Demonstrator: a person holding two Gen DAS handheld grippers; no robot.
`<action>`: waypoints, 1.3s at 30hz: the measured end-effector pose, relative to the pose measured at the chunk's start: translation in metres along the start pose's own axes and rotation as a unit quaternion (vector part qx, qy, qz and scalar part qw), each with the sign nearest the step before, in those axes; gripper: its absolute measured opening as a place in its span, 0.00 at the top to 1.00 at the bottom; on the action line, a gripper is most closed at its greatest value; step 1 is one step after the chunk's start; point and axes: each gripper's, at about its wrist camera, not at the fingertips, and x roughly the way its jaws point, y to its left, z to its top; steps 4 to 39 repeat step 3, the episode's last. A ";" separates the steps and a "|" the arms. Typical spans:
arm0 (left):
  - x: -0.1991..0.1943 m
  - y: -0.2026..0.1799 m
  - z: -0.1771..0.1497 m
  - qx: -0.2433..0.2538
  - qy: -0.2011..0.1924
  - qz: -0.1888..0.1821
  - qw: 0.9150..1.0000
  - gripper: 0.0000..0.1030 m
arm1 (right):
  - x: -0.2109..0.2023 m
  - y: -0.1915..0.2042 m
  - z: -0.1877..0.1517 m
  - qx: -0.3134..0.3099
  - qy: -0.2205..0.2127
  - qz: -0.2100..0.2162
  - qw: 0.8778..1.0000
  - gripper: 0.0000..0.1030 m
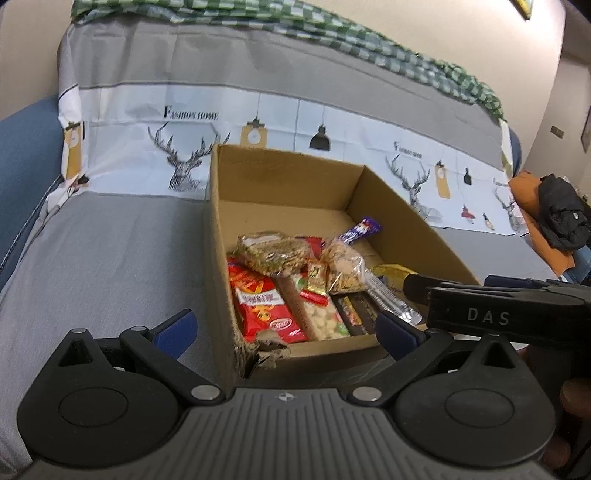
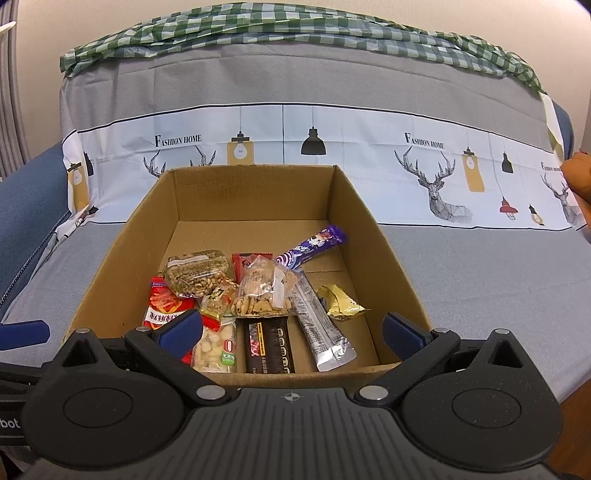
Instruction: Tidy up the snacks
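Right wrist view showed the right gripper (image 2: 291, 332) spread wide and empty, the cardboard box (image 2: 384, 236) of snacks (image 2: 258, 291) just ahead between its fingers. The left gripper (image 1: 286, 325) gaped too, risking snagging the box's torn corner (image 1: 258, 350).

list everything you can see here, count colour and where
cardboard box: 1, brown, open, on the grey cover
snack packs: about ten, piled in the box's near half
red packet: 1, near left corner
purple bar: 1, toward the right wall
gold wrapper: 1, right of the silver stick
silver stick pack: 1, near right
dark bar: 1, near wall
cover: 1, grey with deer print
checked cloth: 1, green-white, behind
black jacket: 1, far right
left gripper: jaws open
right gripper: jaws open
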 end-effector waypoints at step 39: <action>-0.003 -0.003 0.001 0.010 -0.011 -0.009 1.000 0.00 | -0.001 -0.001 0.000 0.008 0.001 0.001 1.000 0.01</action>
